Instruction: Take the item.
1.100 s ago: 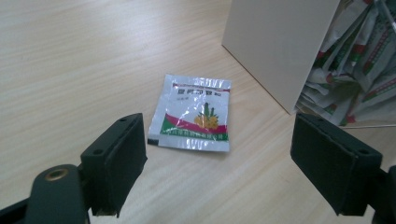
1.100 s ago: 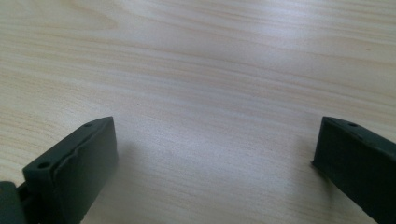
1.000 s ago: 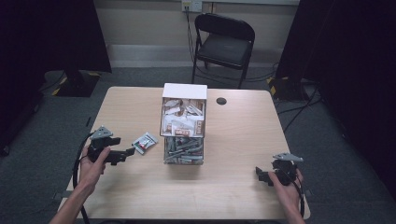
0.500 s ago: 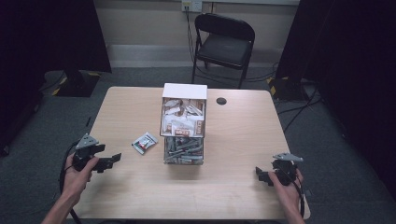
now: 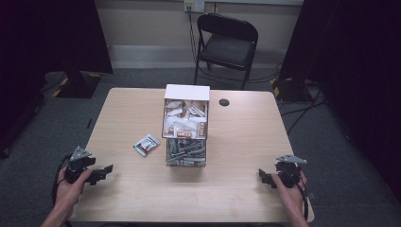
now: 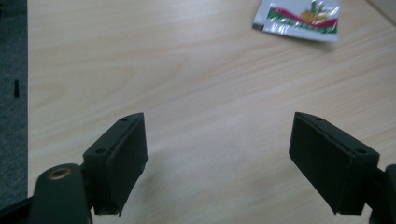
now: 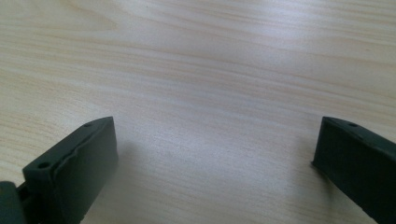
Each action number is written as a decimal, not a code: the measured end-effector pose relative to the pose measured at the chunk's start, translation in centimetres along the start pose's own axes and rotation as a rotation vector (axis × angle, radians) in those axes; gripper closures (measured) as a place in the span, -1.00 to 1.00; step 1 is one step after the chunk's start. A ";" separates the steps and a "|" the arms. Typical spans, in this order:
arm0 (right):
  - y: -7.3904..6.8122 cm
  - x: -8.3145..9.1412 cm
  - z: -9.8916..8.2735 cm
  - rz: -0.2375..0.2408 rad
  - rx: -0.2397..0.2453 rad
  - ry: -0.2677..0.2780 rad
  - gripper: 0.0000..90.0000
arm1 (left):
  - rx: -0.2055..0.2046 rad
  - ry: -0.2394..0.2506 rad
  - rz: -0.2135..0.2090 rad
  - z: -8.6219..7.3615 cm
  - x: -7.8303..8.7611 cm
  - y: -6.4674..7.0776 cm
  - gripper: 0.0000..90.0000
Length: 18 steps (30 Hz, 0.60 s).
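Note:
A small foil packet (image 5: 146,144) with red and green print lies on the wooden table (image 5: 236,142), left of a clear two-tier box (image 5: 186,125) packed with sachets. The same packet (image 6: 299,16) shows at the top of the left gripper view. My left gripper (image 5: 108,171) rests low at the table's front left, open, with bare wood between its jaws (image 6: 217,163). At the front right edge my right gripper (image 5: 262,176) sits open over bare wood (image 7: 215,172), with nothing between its jaws.
A small black disc (image 5: 224,102) lies on the table behind the box. A black folding chair (image 5: 227,42) stands beyond the far edge. Dark curtains hang on both sides, and cables run across the grey floor.
My left gripper has drawn back from beside the packet toward the front left corner and sunk lower. The packet stays where it lay. The right gripper has not moved.

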State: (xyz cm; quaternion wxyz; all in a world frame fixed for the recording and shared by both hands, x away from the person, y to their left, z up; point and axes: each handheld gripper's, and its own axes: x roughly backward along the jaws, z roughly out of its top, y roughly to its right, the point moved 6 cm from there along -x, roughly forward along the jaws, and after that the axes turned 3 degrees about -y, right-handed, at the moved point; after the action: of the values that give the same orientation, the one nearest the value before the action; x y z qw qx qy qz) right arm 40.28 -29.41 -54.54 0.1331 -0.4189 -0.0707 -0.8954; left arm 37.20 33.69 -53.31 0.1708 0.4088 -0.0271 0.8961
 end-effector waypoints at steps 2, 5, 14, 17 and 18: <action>0.0 0.0 0.0 0.000 0.001 0.000 -1.00 | 0.002 -0.001 0.010 -0.3 -0.1 -0.1 -0.57; 0.0 0.0 0.0 0.000 0.000 0.000 -1.00 | 0.044 -0.010 0.034 -0.9 -0.5 -0.2 -0.55; 0.0 -0.1 0.1 -0.001 0.001 0.000 -1.00 | -0.015 0.010 0.060 -1.4 -1.3 0.1 -0.67; 0.0 -0.1 0.1 -0.001 0.001 0.000 -1.00 | -0.014 0.019 0.062 -1.4 -1.3 0.1 -0.70; 0.0 -0.1 0.1 -0.001 0.001 0.000 -1.00 | -0.009 0.016 0.065 -1.3 -1.5 0.1 -0.72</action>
State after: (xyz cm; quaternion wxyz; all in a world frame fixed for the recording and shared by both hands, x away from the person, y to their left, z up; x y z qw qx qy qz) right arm 40.39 -29.41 -54.54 0.1328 -0.4189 -0.0714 -0.8954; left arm 37.08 33.39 -55.26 0.1436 0.3997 -0.0429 0.9043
